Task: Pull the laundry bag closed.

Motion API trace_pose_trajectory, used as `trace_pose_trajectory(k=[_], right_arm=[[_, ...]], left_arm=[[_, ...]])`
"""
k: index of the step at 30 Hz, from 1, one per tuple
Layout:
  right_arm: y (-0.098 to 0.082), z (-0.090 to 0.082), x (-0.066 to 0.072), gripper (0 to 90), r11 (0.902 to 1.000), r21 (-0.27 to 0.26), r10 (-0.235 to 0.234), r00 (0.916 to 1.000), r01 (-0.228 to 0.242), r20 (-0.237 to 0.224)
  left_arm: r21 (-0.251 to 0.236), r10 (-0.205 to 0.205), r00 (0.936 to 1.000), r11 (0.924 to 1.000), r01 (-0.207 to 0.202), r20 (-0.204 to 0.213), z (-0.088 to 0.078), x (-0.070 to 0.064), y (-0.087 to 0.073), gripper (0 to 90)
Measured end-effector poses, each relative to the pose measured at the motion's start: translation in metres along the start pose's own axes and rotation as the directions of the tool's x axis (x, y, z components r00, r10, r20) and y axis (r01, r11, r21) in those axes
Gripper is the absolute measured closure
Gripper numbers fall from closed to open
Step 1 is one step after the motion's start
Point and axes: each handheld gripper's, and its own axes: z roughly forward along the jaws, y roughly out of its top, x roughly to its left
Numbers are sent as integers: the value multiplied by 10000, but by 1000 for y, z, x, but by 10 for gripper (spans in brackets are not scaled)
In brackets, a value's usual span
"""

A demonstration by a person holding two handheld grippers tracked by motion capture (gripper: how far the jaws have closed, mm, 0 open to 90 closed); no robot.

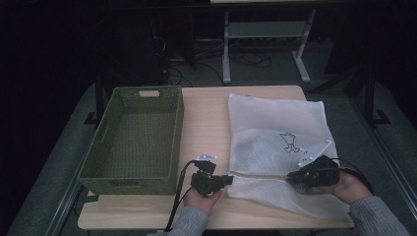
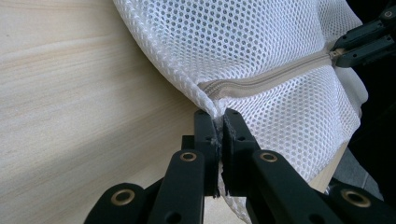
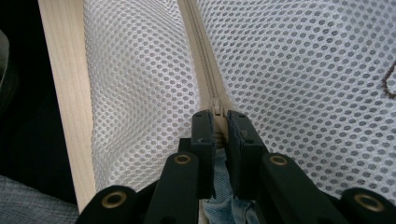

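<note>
The room past the wooden table [image 1: 206, 118] is pretty much black, so all I can make out back there is a pale metal frame [image 1: 265, 44] and some tangled cables on the floor. Both of the person's arms are cut off at the bottom edge of the high view, just grey sleeves [image 1: 192, 221] showing. One white mesh laundry bag [image 1: 275, 128] lies flat on the right half of the table, and there's a small dark printed mark [image 1: 290, 142] on it that's too small to read. One empty olive-green woven basket [image 1: 135, 140] sits on the left half, beside the bag but not touching it. Two grippers total. The left gripper [image 2: 218, 122] has its jaws clamped tight on the bag's near left corner, right where the beige zipper [image 2: 266, 79] ends, and in the left gripper view you can see mesh squeezed between them. The right gripper [image 3: 218, 114] is further along that same zipper on the bag's near edge, jaws pinched around what looks like the zipper pull, though the pull itself is mostly hidden between them. Something light blue [image 3: 224, 205] shows under the right gripper's jaws, can't tell what it is.
</note>
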Motion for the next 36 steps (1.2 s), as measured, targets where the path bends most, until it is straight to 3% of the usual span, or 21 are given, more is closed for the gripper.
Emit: trace_pose_trajectory(k=[36], right_arm=[[-26, -15, -3, 812, 9991, -49, 415, 9990, -414, 164]], left_arm=[[125, 174, 9997, 9998, -171, -187, 1, -2, 1, 864]])
